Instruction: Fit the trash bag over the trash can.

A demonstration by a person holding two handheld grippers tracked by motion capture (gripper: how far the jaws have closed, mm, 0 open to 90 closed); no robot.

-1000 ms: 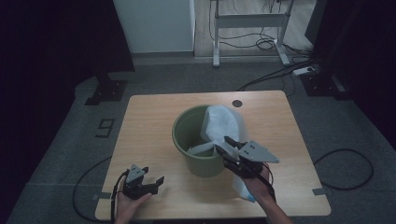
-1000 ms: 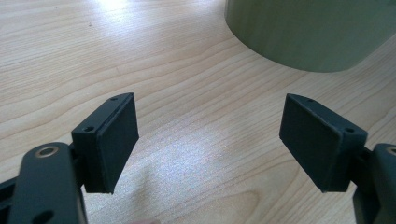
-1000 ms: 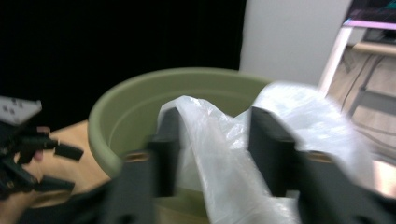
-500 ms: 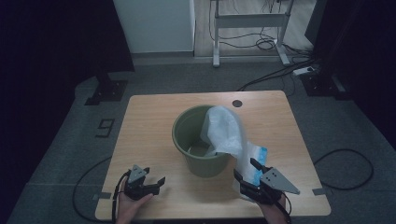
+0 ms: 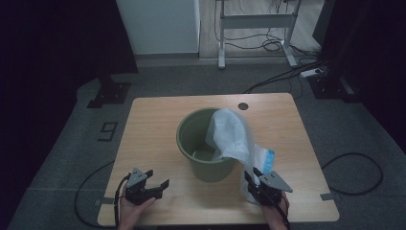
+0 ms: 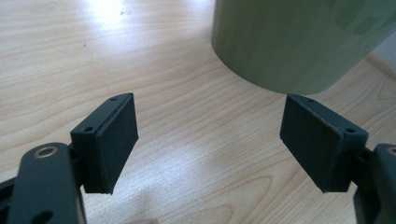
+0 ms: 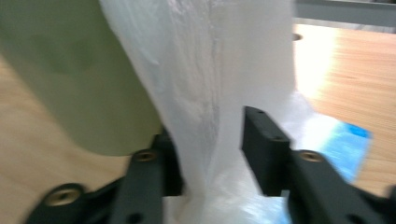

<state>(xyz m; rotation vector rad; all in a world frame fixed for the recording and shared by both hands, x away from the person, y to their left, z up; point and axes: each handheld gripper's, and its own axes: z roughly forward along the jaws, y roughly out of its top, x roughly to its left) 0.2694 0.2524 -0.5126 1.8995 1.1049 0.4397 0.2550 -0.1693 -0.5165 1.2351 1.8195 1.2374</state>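
Note:
A green bucket (image 5: 198, 143) stands in the middle of the wooden table (image 5: 153, 124). A white plastic bag (image 5: 232, 136) hangs over its right rim and runs down to the tabletop, where its blue label (image 5: 268, 160) lies. My right gripper (image 5: 255, 183) is at the table's front right, just right of the bucket's base. It is shut on the bunched lower part of the bag (image 7: 210, 70), beside the bucket wall (image 7: 79, 79). My left gripper (image 5: 157, 184) rests at the front left. Its jaws stand wide open (image 6: 210, 140) over bare wood, pointing toward the bucket (image 6: 289, 42).
A small dark round cap (image 5: 243, 106) sits in the tabletop near the far edge. Black cables (image 5: 354, 167) trail over the grey floor around the table. A metal desk frame (image 5: 253, 28) stands behind it.
My right gripper has pulled back from the bucket's rim to the table's front edge. The bag has come out over the rim and down the side. The left gripper has barely moved.

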